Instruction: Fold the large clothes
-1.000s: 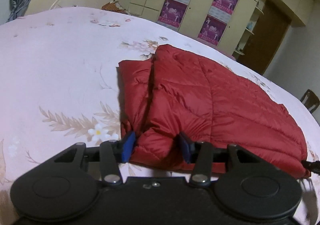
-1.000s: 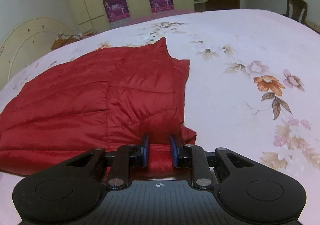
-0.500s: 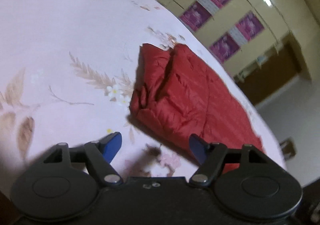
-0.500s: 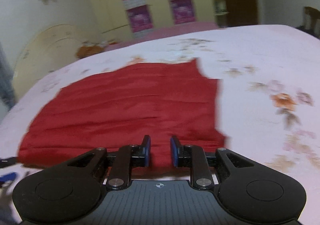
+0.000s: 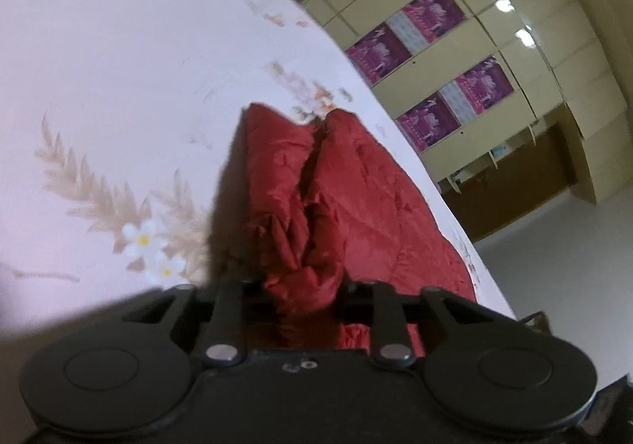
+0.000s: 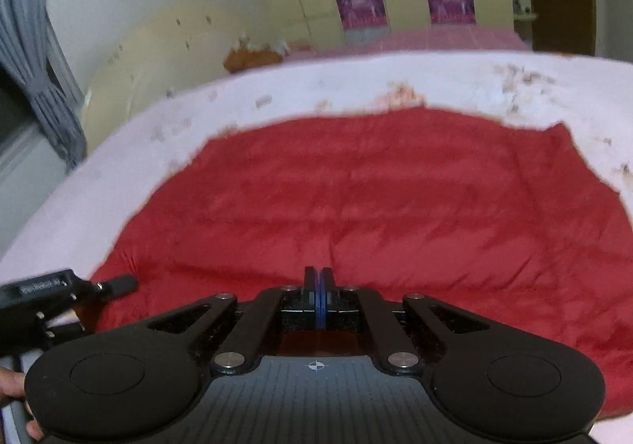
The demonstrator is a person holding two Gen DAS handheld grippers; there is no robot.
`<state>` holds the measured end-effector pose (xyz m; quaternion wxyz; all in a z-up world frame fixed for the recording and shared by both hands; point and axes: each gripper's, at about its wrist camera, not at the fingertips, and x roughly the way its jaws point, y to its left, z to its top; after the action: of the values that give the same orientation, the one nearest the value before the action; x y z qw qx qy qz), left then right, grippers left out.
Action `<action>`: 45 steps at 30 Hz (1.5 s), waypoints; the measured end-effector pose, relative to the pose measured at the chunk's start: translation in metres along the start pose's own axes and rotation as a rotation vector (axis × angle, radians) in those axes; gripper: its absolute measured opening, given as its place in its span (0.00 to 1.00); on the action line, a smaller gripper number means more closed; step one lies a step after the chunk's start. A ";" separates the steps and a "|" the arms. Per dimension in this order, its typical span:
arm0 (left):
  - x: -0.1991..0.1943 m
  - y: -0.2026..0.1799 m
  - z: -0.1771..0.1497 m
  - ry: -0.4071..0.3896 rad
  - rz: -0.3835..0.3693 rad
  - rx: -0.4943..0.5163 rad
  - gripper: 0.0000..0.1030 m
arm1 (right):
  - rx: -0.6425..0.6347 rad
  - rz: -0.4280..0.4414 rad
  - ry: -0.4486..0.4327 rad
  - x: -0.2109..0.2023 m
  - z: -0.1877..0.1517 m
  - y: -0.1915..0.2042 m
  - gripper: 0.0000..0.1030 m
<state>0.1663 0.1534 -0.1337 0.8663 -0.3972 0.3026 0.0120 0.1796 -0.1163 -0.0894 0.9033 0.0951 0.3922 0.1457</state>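
A red quilted jacket (image 6: 376,199) lies spread on the floral bedsheet (image 5: 118,88). In the left wrist view the jacket (image 5: 356,206) runs away from me, with a bunched fold of red fabric (image 5: 300,270) pinched between the fingers of my left gripper (image 5: 302,286). In the right wrist view my right gripper (image 6: 318,282) sits low at the jacket's near edge with its blue pads pressed together; no fabric shows between them. The other gripper (image 6: 51,290) shows at the left edge of that view.
A cream headboard (image 6: 166,60) and grey curtain (image 6: 35,48) stand beyond the bed. Cream wardrobes with purple posters (image 5: 447,60) line the far wall. A brown door (image 5: 526,183) is on the right. An orange-brown object (image 6: 253,58) lies near the headboard.
My left gripper was open above the sheet half a second ago and is now closed on the jacket's end. My right gripper's pads have closed fully and the view has swung over the jacket.
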 end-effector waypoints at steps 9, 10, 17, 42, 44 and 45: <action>-0.026 -0.119 -0.003 -0.071 -0.012 0.482 0.17 | 0.081 -0.011 0.059 0.022 0.001 -0.016 0.01; -0.025 -0.116 0.000 -0.063 -0.015 0.465 0.17 | 0.118 -0.002 0.041 0.012 0.003 -0.021 0.01; -0.022 -0.108 0.004 -0.042 -0.046 0.446 0.17 | 0.098 0.040 0.054 -0.019 -0.017 -0.025 0.01; 0.009 -0.268 -0.085 0.036 -0.180 0.822 0.17 | 0.313 -0.151 -0.095 -0.061 -0.021 -0.195 0.01; 0.023 -0.282 -0.102 0.082 -0.196 0.855 0.17 | 0.325 -0.106 -0.086 -0.057 -0.020 -0.201 0.01; 0.032 -0.290 -0.111 0.113 -0.201 0.868 0.17 | 0.338 -0.079 -0.080 -0.057 -0.020 -0.205 0.01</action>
<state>0.2103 -0.1292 -0.0091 0.9317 -0.0242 0.2864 -0.2219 0.1662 -0.3274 -0.1228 0.8943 0.2356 0.3784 0.0383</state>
